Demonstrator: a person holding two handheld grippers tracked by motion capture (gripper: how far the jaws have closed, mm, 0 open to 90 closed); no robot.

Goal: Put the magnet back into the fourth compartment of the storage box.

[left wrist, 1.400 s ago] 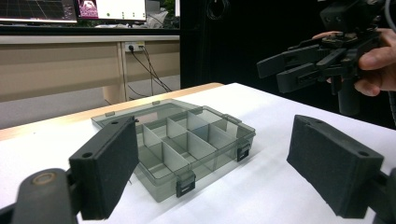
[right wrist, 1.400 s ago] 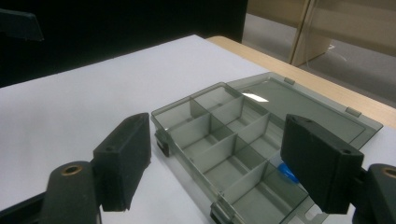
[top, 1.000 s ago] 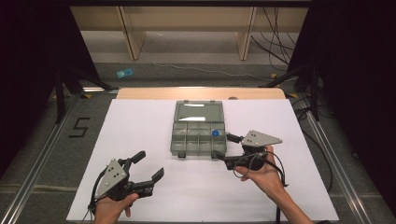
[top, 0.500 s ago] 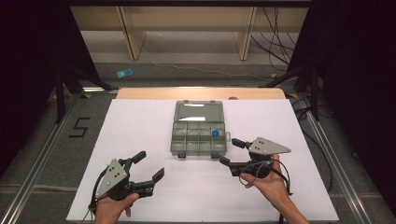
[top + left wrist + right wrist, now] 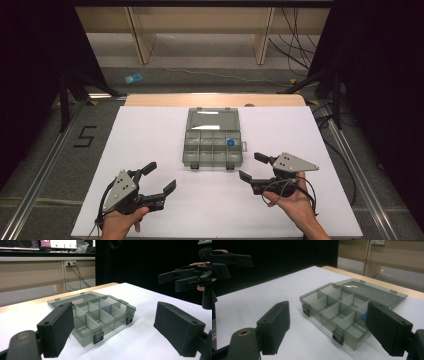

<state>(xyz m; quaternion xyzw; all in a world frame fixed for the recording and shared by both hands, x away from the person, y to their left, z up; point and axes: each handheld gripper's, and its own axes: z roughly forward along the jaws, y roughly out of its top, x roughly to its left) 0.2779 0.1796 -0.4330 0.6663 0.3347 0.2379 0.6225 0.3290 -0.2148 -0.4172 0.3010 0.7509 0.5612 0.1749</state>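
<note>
A smoky clear compartment box [image 5: 214, 145] lies open in the middle of the white table, its lid [image 5: 212, 119] flat behind it. A small blue piece [image 5: 230, 142] rests in a right-hand compartment and peeks out blue [image 5: 363, 316] in the right gripper view. My left gripper [image 5: 159, 177] hovers near the front left, open and empty, its jaws framing the box [image 5: 95, 315]. My right gripper [image 5: 252, 167] is open and empty just right of the box's front corner, looking at the box [image 5: 342, 310]. The right gripper [image 5: 178, 280] appears far off in the left gripper view.
The white sheet [image 5: 150, 135] covers the table, with a wooden strip [image 5: 150, 100] along the far edge. Beyond stand wooden shelf legs [image 5: 140, 42], floor cables [image 5: 295, 30] and a blue object [image 5: 133, 78] on the floor. Black tripod legs [image 5: 75, 85] flank the table.
My right gripper has drawn back from the box toward the front right and down. The blue piece stays in its compartment. My left gripper has hardly moved.
</note>
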